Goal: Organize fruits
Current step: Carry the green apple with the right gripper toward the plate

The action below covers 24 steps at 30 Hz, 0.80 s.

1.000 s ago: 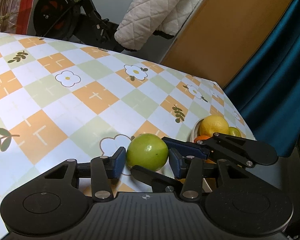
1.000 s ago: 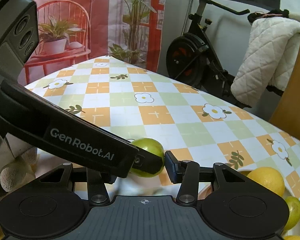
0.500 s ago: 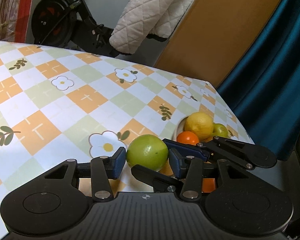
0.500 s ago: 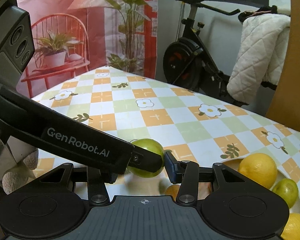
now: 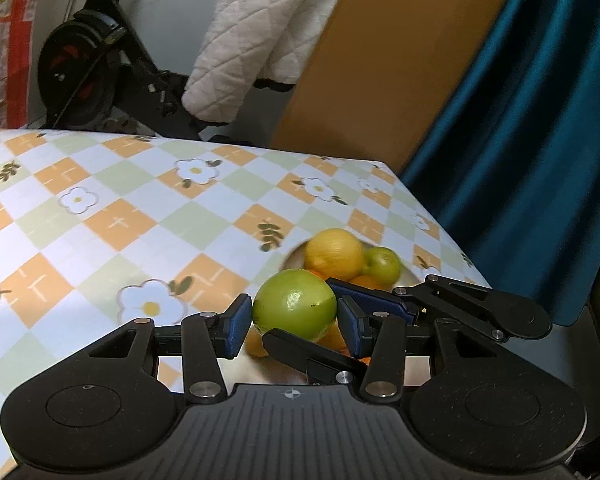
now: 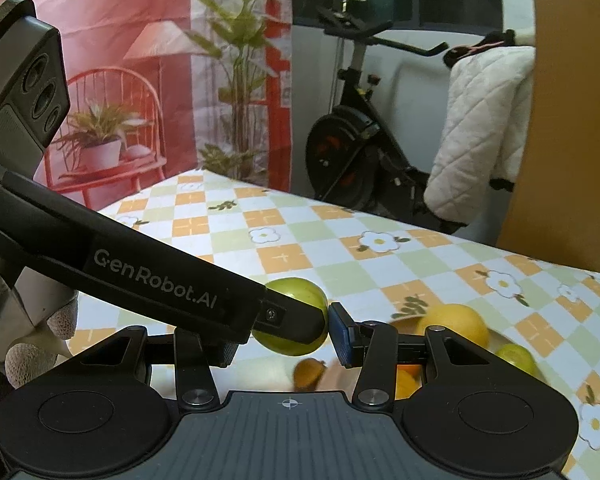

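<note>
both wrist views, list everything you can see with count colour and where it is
green fruit: 1, green, held above the table between the jaws of both grippers
lemon: 1, yellow, in the plate
small green fruit: 1, green, in the plate right of the lemon
orange fruit: at least 1, orange, in the plate, mostly hidden
plate: 1, pale, near the table's right edge
table: 1, orange, green and white checks with flowers
exercise bike: 1, black, behind the table
quilted cloth: 1, white, draped beside the bike
curtain: 1, teal, far right
left gripper: 1, black, blue pads, on the green fruit
right gripper: 1, black, also at the fruit
</note>
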Tool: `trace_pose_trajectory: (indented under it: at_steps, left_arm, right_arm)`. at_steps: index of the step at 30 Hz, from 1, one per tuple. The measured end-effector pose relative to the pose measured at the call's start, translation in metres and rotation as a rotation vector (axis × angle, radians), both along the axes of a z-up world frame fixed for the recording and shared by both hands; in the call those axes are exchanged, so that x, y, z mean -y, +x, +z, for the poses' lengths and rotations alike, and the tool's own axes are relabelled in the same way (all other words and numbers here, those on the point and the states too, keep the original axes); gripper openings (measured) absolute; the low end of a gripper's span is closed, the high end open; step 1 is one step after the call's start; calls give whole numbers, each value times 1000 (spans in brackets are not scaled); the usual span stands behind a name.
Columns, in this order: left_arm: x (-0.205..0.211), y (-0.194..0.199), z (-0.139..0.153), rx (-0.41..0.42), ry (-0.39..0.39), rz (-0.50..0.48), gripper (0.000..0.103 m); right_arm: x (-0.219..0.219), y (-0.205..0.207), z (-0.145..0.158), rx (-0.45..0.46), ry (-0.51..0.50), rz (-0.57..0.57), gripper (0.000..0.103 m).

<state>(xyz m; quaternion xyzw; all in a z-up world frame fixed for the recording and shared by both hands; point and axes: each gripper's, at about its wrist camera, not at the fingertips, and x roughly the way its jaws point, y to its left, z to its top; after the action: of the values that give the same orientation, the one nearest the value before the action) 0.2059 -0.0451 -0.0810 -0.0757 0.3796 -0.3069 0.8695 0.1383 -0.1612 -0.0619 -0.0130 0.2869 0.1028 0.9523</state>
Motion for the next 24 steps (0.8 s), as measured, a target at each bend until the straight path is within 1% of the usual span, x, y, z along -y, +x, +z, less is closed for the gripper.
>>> trace_pose_trajectory:
  at_steps: [7,13,18,24]
  left_arm:
    - [39,-7,7,10,22,-66,50]
    - [71,-12,2,2,49,-117,50]
    - [87,-11,-4,-12,87,-142,50]
    - [98,-9,-9,-19,129,-152,50]
  right_arm:
    - [34,-24,2,22,29,-65,42]
    - [65,-39,-5,15,52,-124,42]
    - [83,-45,-17,-2,85,-159,42]
    - [92,-45,-29,-21,117,-183,42]
